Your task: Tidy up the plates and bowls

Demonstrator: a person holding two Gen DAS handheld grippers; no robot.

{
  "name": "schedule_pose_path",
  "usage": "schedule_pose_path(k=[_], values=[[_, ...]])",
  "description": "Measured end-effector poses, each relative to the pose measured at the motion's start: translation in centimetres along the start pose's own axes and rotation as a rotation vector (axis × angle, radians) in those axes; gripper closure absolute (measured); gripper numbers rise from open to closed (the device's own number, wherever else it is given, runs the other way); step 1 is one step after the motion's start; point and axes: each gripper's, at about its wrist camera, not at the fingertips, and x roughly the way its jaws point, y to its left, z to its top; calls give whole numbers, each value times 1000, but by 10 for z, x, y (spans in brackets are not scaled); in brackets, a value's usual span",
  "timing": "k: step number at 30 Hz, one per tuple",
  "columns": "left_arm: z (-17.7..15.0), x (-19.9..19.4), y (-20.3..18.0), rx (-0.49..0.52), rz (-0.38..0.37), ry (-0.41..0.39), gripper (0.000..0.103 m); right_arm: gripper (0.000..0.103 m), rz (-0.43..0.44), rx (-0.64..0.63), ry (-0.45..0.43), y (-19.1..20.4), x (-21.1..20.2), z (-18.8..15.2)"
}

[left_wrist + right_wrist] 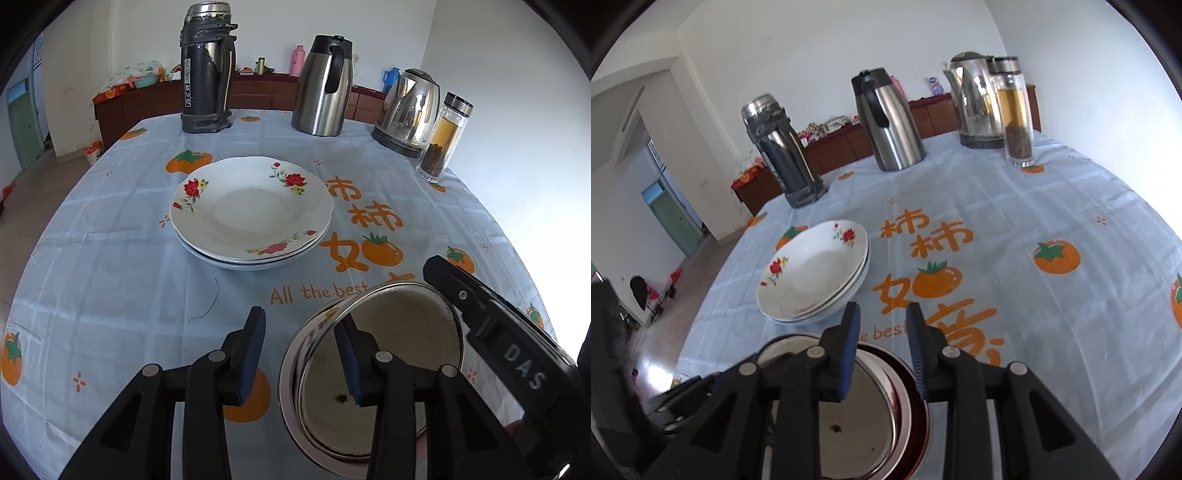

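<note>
Standing apart, the jaws of the left hand-held gripper (pixel 301 354) straddle the near rim of the metal bowls (pixel 373 373); one blue pad lies inside the top bowl, the other outside, and neither presses on the rim. The right hand-held gripper (pixel 882 350) hovers above the same nested bowls, jaws parted and empty. Beyond them, the floral plates (pixel 253 212) sit stacked at the middle of the counter (pixel 110 258). Along the far edge stand a black flask (pixel 207 70), a steel carafe (pixel 323 86), a kettle (pixel 408 110) and a glass bottle (pixel 443 138).
</note>
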Motion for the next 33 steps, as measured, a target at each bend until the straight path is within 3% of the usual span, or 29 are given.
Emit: schedule_pose_path(k=[10, 14, 17, 25, 31, 33], values=[[4, -20, 0, 22, -4, -108, 39, 76, -28, -2, 12, -9, 9, -3], [11, -29, 7, 1, 60, -174, 38, 76, -43, -19, 26, -7, 17, -4], [14, -21, 9, 11, 110, -162, 38, 76, -62, -35, 36, -7, 21, -5], [2, 3, 18, 0, 143, -104, 38, 75, -62, -53, 49, -7, 26, -11], [-4, 2, 19, 3, 198, -142, 38, 74, -44, -43, 0, -4, 9, -12], [-6, -1, 20, -7, 198, -154, 38, 68, -43, -47, -13, -2, 1, -14]])
